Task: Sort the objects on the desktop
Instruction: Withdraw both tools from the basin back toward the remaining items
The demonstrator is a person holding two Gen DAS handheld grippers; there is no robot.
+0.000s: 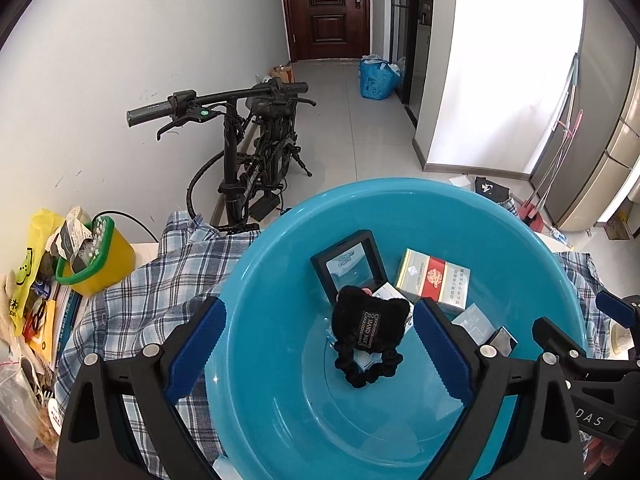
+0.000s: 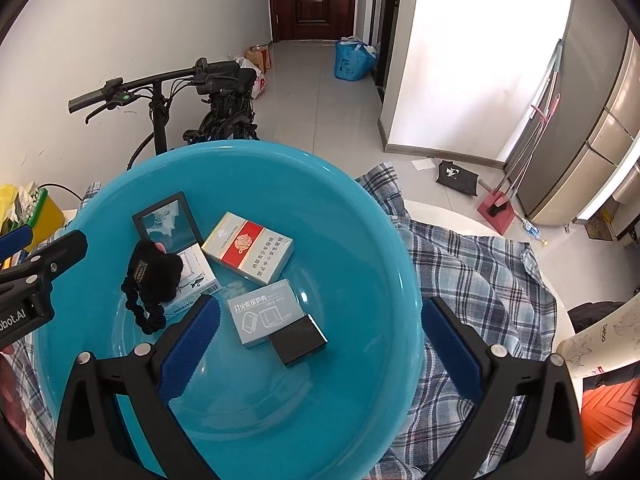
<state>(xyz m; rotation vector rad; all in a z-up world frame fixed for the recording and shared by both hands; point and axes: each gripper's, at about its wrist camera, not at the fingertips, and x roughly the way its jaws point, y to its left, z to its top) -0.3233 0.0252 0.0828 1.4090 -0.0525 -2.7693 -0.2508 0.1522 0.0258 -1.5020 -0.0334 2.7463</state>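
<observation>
Both tools gape above the basin (image 2: pixel 360 184) rim.

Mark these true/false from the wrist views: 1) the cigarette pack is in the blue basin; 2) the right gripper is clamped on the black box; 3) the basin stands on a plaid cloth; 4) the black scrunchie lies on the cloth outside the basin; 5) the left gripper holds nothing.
1) True. The cigarette pack lies in the blue basin.
2) False. The right gripper is open; the black box lies free on the basin floor.
3) True. The plaid cloth is under the basin.
4) False. The black scrunchie is inside the basin, on a small white box.
5) True. The left gripper is open and empty.
</observation>
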